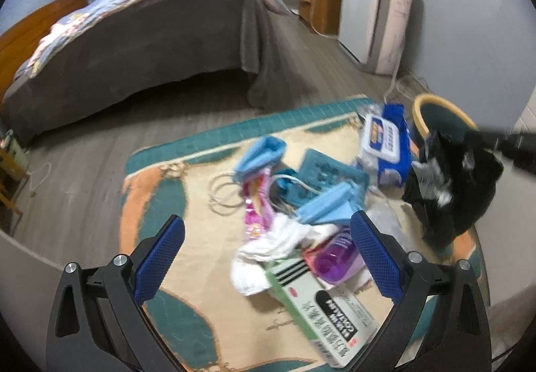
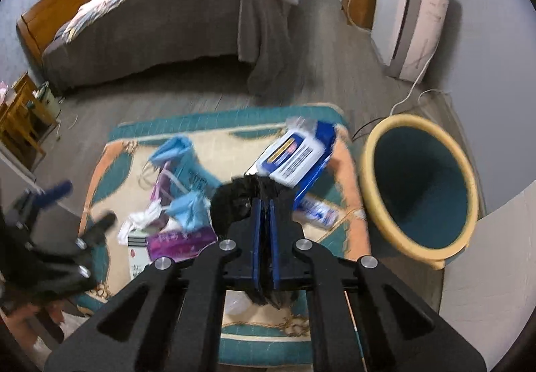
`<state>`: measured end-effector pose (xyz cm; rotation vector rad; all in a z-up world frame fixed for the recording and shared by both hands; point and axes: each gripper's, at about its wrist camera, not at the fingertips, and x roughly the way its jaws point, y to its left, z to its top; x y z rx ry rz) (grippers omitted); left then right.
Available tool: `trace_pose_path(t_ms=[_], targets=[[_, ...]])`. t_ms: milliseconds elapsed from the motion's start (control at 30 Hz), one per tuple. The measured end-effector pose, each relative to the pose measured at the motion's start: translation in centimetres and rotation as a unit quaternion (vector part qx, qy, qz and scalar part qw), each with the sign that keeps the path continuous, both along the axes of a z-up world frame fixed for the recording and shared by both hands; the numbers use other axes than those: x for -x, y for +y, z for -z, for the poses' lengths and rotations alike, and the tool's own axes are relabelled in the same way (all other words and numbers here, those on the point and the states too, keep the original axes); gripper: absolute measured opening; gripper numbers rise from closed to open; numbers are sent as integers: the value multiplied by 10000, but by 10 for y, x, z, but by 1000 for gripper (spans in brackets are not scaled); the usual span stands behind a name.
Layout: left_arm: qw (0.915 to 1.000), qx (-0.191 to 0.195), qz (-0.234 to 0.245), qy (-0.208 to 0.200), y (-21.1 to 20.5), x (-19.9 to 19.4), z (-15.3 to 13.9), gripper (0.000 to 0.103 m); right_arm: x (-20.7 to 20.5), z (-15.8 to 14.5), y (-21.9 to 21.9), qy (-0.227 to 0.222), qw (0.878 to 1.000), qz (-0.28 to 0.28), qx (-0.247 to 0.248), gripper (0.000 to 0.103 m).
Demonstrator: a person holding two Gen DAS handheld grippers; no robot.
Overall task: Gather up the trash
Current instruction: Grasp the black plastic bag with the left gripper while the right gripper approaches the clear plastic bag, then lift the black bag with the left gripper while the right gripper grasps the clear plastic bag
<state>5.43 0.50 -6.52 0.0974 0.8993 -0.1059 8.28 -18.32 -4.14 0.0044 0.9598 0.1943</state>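
Left wrist view: the left gripper [image 1: 268, 258], fingers spread wide, hangs over the rug's [image 1: 150, 271] litter: white tissue [image 1: 271, 251], green box [image 1: 321, 308], purple bottle [image 1: 335, 258].

Right wrist view: the right gripper [image 2: 265, 208] pinches a black bag [image 2: 234, 201]; only here the bin's [image 2: 372, 154] whole mouth shows, just right of the rug

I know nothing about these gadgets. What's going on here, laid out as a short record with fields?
Place: bedroom, rug on wood floor, bed behind
Right hand-held gripper: shut on a black bag
Left hand-held gripper: open, empty, above the trash pile
Trash on rug: blue masks, white tissue, purple bottle, green-and-white box, blue wipes pack
Bin: teal inside, yellow rim, at the rug's right edge; nothing visible inside
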Motion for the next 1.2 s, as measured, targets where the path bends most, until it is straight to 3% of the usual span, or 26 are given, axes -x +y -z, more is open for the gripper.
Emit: trace_pose_path(t_ms=[200,333,400,533,600,700,867,933,1000,1100,1200], targets=[[9985,-10,533,135,-42,2,18,96,-7,-13,-23,-138,9997,176,-81,5],[9954,138,875,358,-68,4,34,93,-13,2,-32,127,9995,253,-164,5],[9931,116,1051,511,-81,6,44,81,-13,8,-35,219,9993,244,-179,5],[9926,2,1087,537,-83,16,42,79,-12,23,-39,477,9984,192,-246,6],[9945,-8,949,438,-73,16,34,79,-12,30,-39,617,9977,100,-260,9],[9960,-37,838,319,-62,10,29,79,-12,32,-41,645,9977,124,-191,29],[9914,-179,1248,360,-76,-2,34,78,-11,31,-44,671,9970,275,-273,34],[9882,-154,1444,493,-84,-5,39,71,-11,31,-44,680,9970,302,-228,35],[9858,-87,1533,676,-88,-9,45,44,-12,33,-48,701,9965,384,-227,36],[9827,61,1672,793,-91,-11,48,39,-12,36,-55,762,9954,483,-311,37],[9850,132,1653,480,-88,-9,32,36,-12,38,-56,790,9953,483,-284,43]])
